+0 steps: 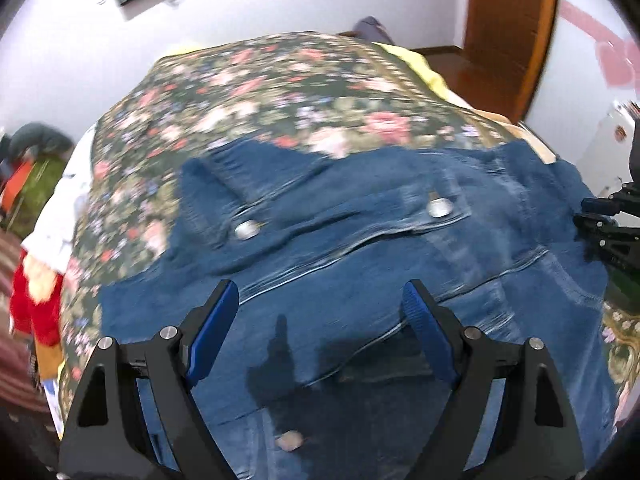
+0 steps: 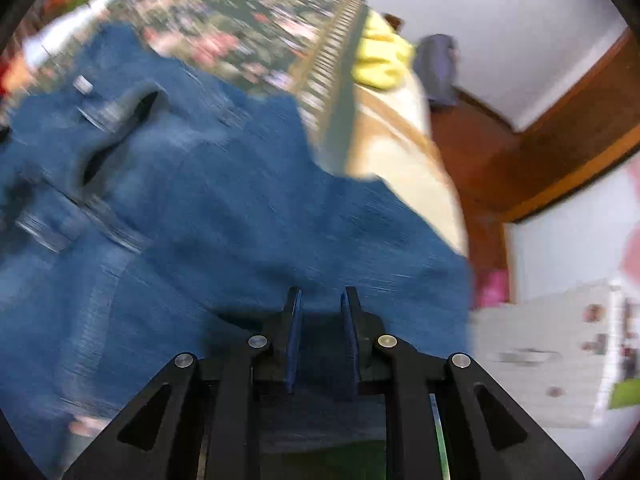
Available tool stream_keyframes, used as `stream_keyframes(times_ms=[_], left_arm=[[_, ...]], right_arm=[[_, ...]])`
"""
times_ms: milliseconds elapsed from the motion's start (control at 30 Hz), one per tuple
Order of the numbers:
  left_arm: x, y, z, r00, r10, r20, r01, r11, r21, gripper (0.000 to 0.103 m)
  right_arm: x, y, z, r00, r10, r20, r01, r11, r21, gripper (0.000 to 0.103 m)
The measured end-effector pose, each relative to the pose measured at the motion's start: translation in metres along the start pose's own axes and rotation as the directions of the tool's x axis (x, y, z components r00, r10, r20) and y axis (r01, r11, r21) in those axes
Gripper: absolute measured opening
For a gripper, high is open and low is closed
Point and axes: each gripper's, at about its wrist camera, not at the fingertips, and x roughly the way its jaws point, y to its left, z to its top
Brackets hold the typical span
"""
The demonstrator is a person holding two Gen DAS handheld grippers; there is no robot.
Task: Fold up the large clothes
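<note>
- Denim jacket (image 1: 360,240): one garment, dark blue, spread over a floral bedspread (image 1: 248,92); it lies directly ahead of and beneath both tools.
- Metal snap buttons: two are visible in the left wrist view, one (image 1: 246,230) ahead-left of the left tool, one (image 1: 439,208) ahead-right of it. The right wrist view shows one button (image 2: 83,84) far ahead-left; the frame is too blurred to count more.
- Left gripper (image 1: 320,304): jaws spread wide, nothing between the two blue pads (image 1: 212,332); it hovers over the jacket's near panel, and its shadow falls on the denim between the fingers.
- Right gripper (image 2: 322,312): jaws drawn close with a narrow gap; a fold of the jacket (image 2: 280,220) fills that gap, so it is clamped on denim at the garment's near right edge. It also shows at the far right edge of the left view (image 1: 600,232), at the jacket's side.
- One yellow cloth (image 2: 380,60) lies ahead-right of the right tool, past the bedspread's border.
- One wooden door frame (image 1: 508,32) stands far ahead-right of the left tool.
- One red item (image 1: 36,312) sits off the bed's edge, left of the left tool.
</note>
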Motion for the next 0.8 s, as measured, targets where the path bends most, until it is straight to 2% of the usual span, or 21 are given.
stream_keyframes(times_ms=[33, 133, 233, 333, 467, 500, 533, 600, 633, 700, 733, 800], left_arm=[[0.004, -0.008, 0.004, 1.0, -0.008, -0.003, 0.008, 1.0, 0.013, 0.084], [0.02, -0.028, 0.015, 0.999, -0.031, -0.026, 0.032, 0.999, 0.041, 0.084], [0.038, -0.043, 0.023, 0.998, -0.035, -0.057, 0.038, 0.998, 0.051, 0.084], [0.05, -0.053, 0.028, 0.995, -0.068, -0.076, 0.072, 0.997, 0.043, 0.084], [0.066, -0.072, 0.029, 0.979, -0.159, -0.128, 0.164, 0.986, 0.034, 0.084], [0.071, -0.079, 0.028, 0.97, -0.189, -0.153, 0.198, 0.979, 0.044, 0.084], [0.074, -0.089, 0.026, 0.972, -0.169, -0.16, 0.183, 0.98, 0.078, 0.085], [0.071, -0.103, 0.026, 0.986, -0.11, -0.127, 0.128, 0.981, 0.147, 0.086], [0.069, -0.106, 0.026, 0.989, -0.091, -0.113, 0.11, 0.98, 0.165, 0.087], [0.07, -0.104, 0.026, 0.988, -0.1, -0.113, 0.117, 0.981, 0.155, 0.087], [0.071, -0.101, 0.026, 0.986, -0.114, -0.118, 0.131, 0.981, 0.14, 0.087], [0.07, -0.095, 0.027, 0.984, -0.134, -0.118, 0.147, 0.983, 0.11, 0.087]], right_arm=[[0.001, -0.004, -0.006, 1.0, -0.008, 0.006, 0.008, 1.0, -0.001, 0.015], [0.005, -0.025, -0.02, 0.999, 0.035, -0.025, -0.033, 0.998, 0.057, 0.016], [0.011, -0.052, -0.034, 0.992, 0.121, -0.038, -0.114, 0.983, 0.142, 0.016], [0.015, -0.073, -0.043, 0.979, 0.2, -0.044, -0.187, 0.961, 0.203, 0.016], [0.015, -0.087, -0.056, 0.981, 0.185, -0.064, -0.169, 0.965, 0.2, 0.017], [0.015, -0.089, -0.057, 0.98, 0.191, -0.064, -0.174, 0.964, 0.202, 0.022], [0.014, -0.091, -0.059, 0.98, 0.19, -0.065, -0.173, 0.963, 0.206, 0.026], [0.013, -0.098, -0.065, 0.986, 0.143, -0.081, -0.123, 0.969, 0.213, 0.067], [0.011, -0.104, -0.07, 0.991, 0.107, -0.08, -0.087, 0.971, 0.222, 0.072], [0.007, -0.12, -0.079, 0.987, 0.152, -0.056, -0.13, 0.947, 0.293, 0.073], [0.007, -0.128, -0.086, 0.978, 0.203, -0.052, -0.174, 0.923, 0.344, 0.073], [0.009, -0.15, -0.1, 0.945, 0.326, -0.019, -0.278, 0.834, 0.477, 0.073]])
